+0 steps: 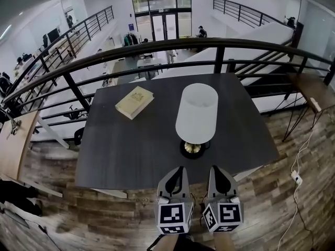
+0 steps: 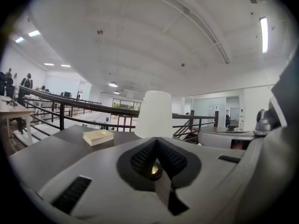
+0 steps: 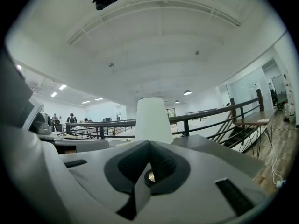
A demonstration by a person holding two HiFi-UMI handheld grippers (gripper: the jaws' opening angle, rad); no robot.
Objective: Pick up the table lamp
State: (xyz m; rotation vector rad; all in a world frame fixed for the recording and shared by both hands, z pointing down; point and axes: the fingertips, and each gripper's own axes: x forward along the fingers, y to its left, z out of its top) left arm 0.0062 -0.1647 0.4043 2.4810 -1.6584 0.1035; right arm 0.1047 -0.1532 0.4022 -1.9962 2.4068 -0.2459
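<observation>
Side by side at the table [image 1: 120, 156] edge, left gripper [image 1: 178, 170] and right gripper [image 1: 215, 169], both closed and empty, face the upright lamp [image 1: 196, 114], seemingly lined up to flank it.

The table lamp [image 1: 196, 114] stands upright before me on the dark table [image 1: 131, 145], right of centre and toward the near edge. Its shade [image 1: 197, 109] is plain white and tapers narrower toward the top. Its base [image 1: 192, 149] is a round black disc with a brass-coloured centre.

Lamp [image 1: 196, 114] on table [image 1: 131, 150] — book [image 1: 134, 102] to its left.
</observation>
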